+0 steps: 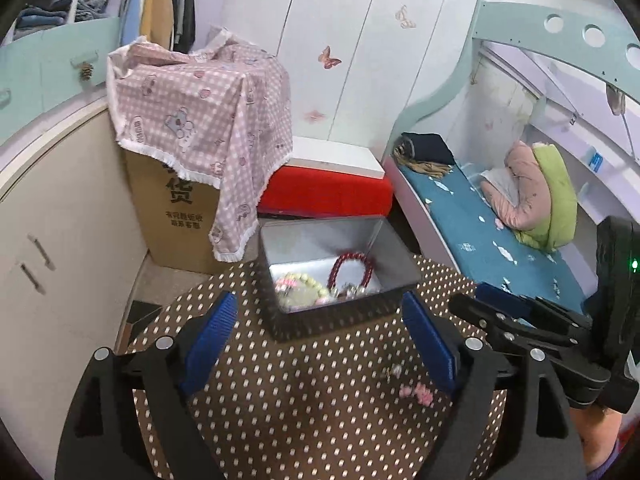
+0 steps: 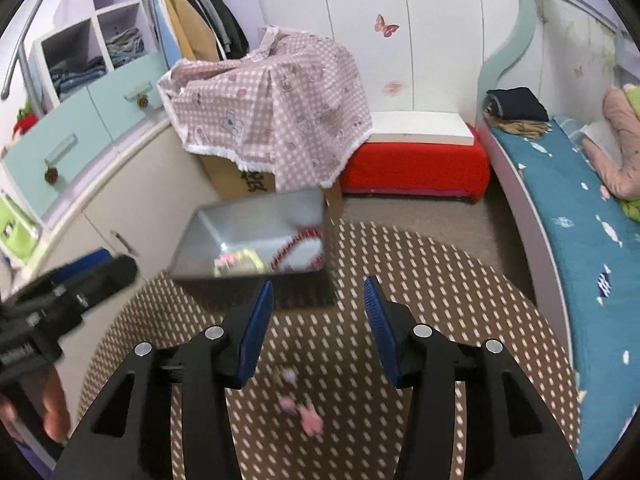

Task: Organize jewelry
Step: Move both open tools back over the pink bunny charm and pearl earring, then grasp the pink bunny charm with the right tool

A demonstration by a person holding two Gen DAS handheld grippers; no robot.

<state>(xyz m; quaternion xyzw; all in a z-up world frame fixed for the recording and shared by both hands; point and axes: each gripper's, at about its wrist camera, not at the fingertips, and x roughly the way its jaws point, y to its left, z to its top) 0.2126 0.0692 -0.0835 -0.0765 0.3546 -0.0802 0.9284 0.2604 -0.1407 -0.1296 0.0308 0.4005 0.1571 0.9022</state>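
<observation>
The tin [image 1: 340,276] stood open on the dotted surface [image 1: 320,420], at its far edge. Inside lay a red bracelet [image 1: 352,270], a pale bracelet [image 1: 304,288] and smaller pieces too blurred to identify. A pink piece [image 1: 418,392] lay loose on the surface, near the tin and apart from it. The left claw [image 1: 320,336] stood wide and empty just before the tin. The right claw [image 2: 318,328] stood partly open, empty, above the pink piece. Behind the tin stood a carton [image 1: 172,208] under a checked cloth [image 1: 200,120]; a bed [image 1: 500,240] ran along the right
</observation>
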